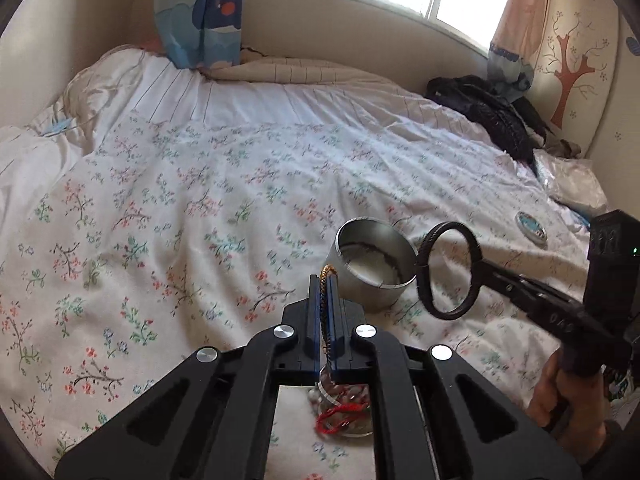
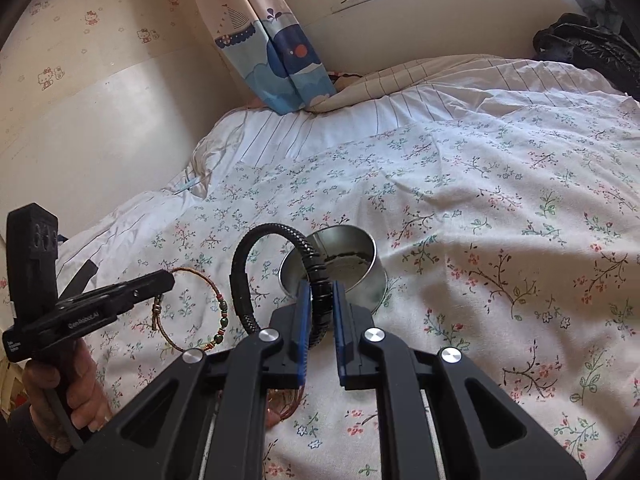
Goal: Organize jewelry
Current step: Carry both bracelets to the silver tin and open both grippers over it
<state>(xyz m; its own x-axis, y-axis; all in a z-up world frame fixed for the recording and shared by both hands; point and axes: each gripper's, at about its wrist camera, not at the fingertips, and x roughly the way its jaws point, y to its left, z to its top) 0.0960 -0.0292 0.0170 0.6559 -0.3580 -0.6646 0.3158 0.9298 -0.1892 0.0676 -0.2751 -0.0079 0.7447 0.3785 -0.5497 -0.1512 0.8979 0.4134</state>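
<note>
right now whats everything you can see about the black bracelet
The black bracelet is a thick braided band, leather by its look, closed into an oval loop with a ribbed black clasp section. The right gripper is shut on that clasp part, holding the loop upright in the air. It hangs just beside the open round metal tin, above the flowered bedspread, touching nothing but the pads.

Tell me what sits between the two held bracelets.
In the left wrist view, the open tin stands between the beaded bracelet and the black braided bracelet.
</note>
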